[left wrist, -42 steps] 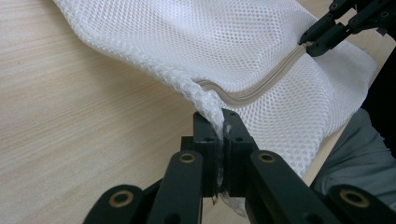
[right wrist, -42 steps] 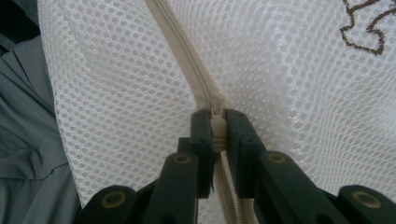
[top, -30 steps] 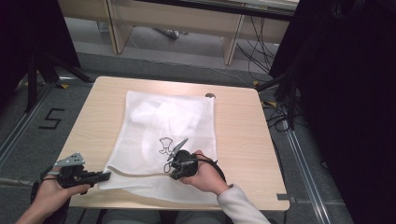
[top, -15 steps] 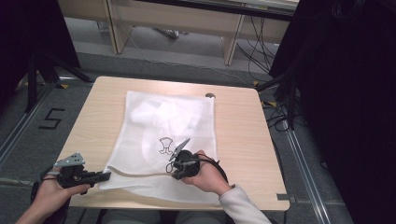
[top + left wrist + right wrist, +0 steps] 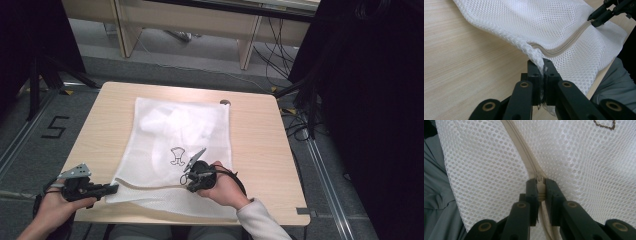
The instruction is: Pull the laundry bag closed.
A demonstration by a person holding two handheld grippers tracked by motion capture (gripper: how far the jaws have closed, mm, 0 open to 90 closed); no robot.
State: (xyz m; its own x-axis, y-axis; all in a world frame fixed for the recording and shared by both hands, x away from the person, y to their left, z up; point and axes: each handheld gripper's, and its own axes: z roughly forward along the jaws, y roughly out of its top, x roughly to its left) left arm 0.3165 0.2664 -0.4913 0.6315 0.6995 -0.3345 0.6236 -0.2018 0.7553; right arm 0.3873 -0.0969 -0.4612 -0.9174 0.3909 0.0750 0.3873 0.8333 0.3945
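- My counter carries the white mesh bag, lying flat across its middle
- The bag's beige zipper runs along its near edge
- My left claw is clamped on the bag's near-left corner
- My right claw pinches the zipper pull, right of that corner

**Open wood on three sides, mesh across the middle**

The white mesh bag covers the worktop from centre to the near edge. Bare wood runs at 3 o'clock and 9 o'clock of it, with a narrow strip at 12. Both claws block the near edge: the left claw at 7 o'clock, pinching the bag's corner, the right claw at 6, clamped on the zipper.
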